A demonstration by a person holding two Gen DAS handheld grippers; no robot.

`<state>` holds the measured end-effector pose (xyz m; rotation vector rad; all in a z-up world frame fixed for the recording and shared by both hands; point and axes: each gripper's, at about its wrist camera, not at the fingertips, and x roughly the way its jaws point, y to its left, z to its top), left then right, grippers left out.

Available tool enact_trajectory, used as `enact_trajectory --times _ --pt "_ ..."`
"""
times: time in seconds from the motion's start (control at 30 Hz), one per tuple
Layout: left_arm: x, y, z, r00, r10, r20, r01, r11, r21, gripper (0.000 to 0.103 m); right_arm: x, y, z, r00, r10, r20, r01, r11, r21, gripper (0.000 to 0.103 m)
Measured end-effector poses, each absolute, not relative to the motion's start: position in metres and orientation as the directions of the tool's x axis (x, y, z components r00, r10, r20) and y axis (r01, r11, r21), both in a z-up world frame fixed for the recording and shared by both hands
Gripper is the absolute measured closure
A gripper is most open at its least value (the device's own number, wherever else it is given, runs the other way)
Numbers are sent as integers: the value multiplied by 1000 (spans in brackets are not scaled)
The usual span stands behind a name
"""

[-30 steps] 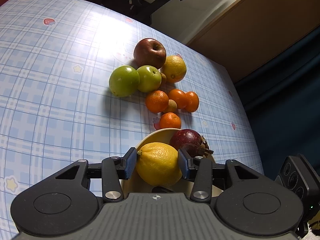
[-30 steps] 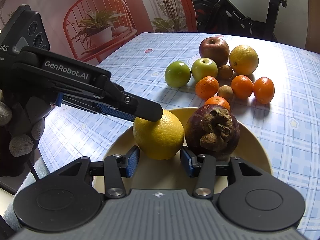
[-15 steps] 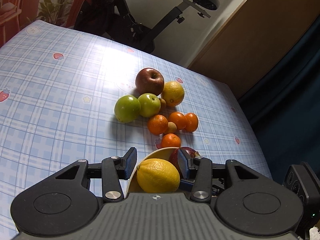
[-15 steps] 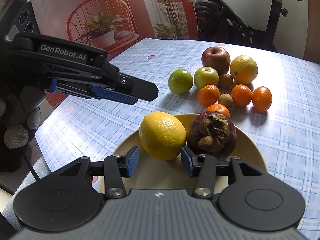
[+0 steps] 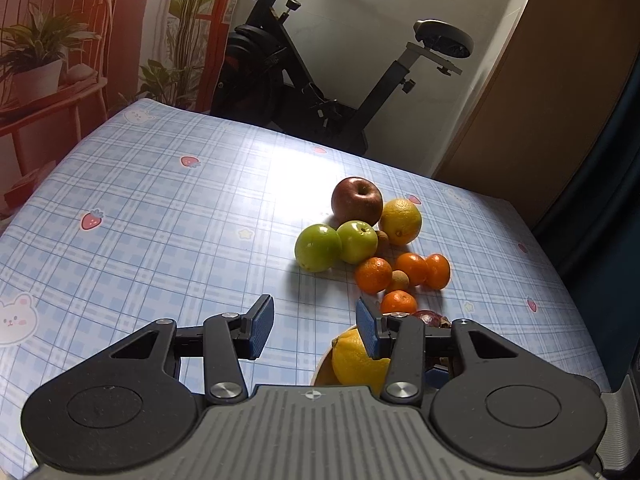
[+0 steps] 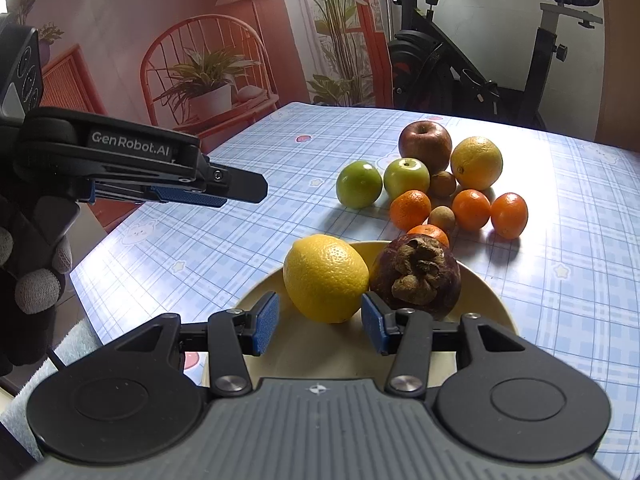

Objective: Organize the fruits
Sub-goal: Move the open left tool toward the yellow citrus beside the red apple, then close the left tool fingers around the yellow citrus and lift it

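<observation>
The left gripper (image 5: pixel 315 326) hangs tilted downward, jaws parted and empty. The right gripper (image 6: pixel 320 322), likewise tilted, gapes empty. A gloved hand (image 6: pixel 28 264) grips the left one.

Both grippers are the same build: matt black plastic, a grey ribbed plate at the back, two round black housings with shallow disc recesses, and silver screw heads at the linkage pivots. The left gripper (image 5: pixel 315 330) and right gripper (image 6: pixel 316 322) each carry jaws faced with blue textured pads. Seen from the side, the left one bears white "GenRobot.AI" lettering. The left hand (image 6: pixel 28 276) wears a dark glove with grey knit fingertips (image 6: pixel 38 291).
</observation>
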<state>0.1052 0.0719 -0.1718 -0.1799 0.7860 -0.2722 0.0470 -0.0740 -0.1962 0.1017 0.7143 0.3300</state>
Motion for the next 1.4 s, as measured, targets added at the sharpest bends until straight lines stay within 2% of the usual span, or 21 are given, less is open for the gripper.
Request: enact_trajectory --times 0.3,0.6,0.73,0.93,1.2,1.4 --pt "104 66 -146 750 -211 -627 156 978 -142 56 48 -100 -174 770 323 -550 -249 946 206 53" --pt "119 44 -135 782 -215 -585 168 977 -134 56 60 -156 -158 822 246 -514 -184 968 169 53" --pt "132 33 -139 758 -250 -602 187 968 -167 56 66 -173 -158 828 215 -517 -172 976 132 53" --pt "154 7 -138 742 -282 -609 278 955 -103 56 86 -187 -167 829 189 -526 -190 980 53 53" --pt "216 -6 -137 706 -302 -640 276 950 -143 56 144 -219 -180 813 241 -530 -232 969 85 53" --pt "264 -31 -159 609 -340 -717 309 934 -180 56 185 -216 -204 766 300 -568 -297 950 102 53"
